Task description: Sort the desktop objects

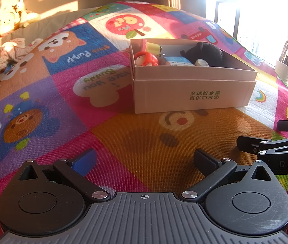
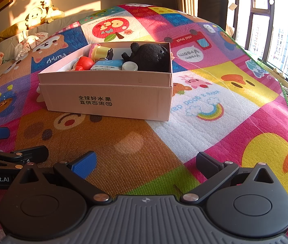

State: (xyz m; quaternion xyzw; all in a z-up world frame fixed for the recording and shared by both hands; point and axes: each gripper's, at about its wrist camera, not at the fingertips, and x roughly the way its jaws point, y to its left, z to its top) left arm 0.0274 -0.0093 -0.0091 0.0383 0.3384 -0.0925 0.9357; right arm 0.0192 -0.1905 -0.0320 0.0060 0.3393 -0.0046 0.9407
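Sunlit patchwork cartoon play mat [image 2: 205, 130] carries a pale cardboard box [image 2: 111, 95] of toys, long side across, ahead-left of the right gripper [image 2: 146, 162] and ahead-right of the left gripper [image 1: 144, 160]; both gape wide, empty, about equally near.

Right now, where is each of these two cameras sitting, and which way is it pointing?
Left wrist view: sits on the left gripper, low over the play mat, facing the cardboard box; its own open fingers show, with the right gripper at the right edge.
Right wrist view: sits on the right gripper, facing the same box from further right; its open fingers show, with the left gripper at the left edge.
Shared: box, black plush toy, mat.
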